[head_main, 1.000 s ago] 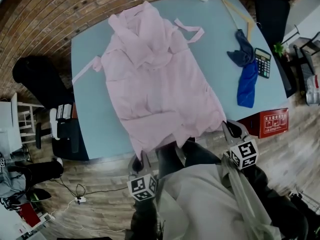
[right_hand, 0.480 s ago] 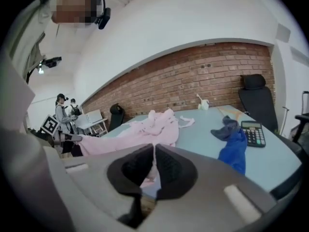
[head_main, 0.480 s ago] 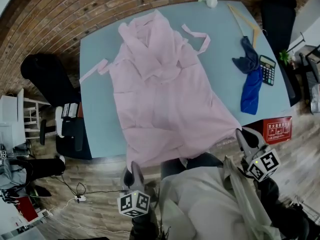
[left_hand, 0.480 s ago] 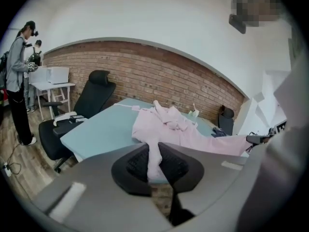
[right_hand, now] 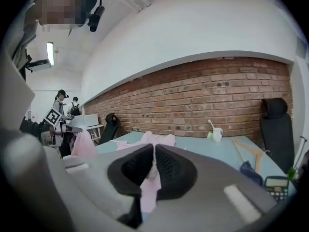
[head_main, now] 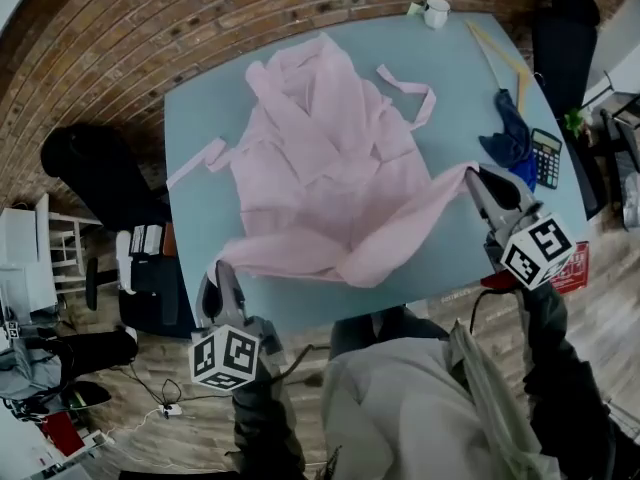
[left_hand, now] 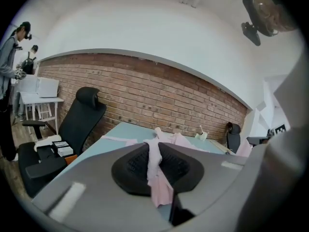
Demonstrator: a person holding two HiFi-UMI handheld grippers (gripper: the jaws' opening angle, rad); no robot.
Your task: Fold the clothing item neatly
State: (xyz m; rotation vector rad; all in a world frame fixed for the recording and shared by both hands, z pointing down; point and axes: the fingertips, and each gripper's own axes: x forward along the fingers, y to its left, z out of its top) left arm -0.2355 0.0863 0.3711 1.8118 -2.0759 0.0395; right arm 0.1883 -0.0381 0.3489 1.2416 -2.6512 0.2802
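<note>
Gripping the hem of a pink robe (head_main: 320,168), both tongs are clenched on cloth. In the left gripper view a strip of pink fabric is squeezed between the dark pads (left_hand: 130,166) and hangs out below them. The right gripper view shows the same, a pink fold caught between its pads (right_hand: 133,170).

Seen from the head view, the robe lies on a light-blue desk (head_main: 460,78) with its long axis running from the near edge towards the brick wall. The collar points to about 12 o'clock, tipped slightly to 11, and the hem faces 6 o'clock. The upper body of the robe rests flat on the desk. The lower part is held up off it, and the hem sags in a swag between the two grips.

From the robe's middle, the left tongs (head_main: 222,268) sit at about 7 o'clock, just off the near left corner of the desk. The right tongs (head_main: 472,173) are at 3 o'clock, over the desk's right side, so the hem line slants from low left to high right.

One belt end (head_main: 190,165) trails out at 9 o'clock, and another (head_main: 415,93) loops at 1 o'clock.

A white mug (head_main: 435,11) stands at the far edge at 1 o'clock. A wooden hanger (head_main: 497,53), a blue cloth (head_main: 508,136) and a calculator (head_main: 549,158) lie along the right side, between 2 and 3 o'clock. A black chair (head_main: 90,168) stands beside the desk at 9 o'clock.
</note>
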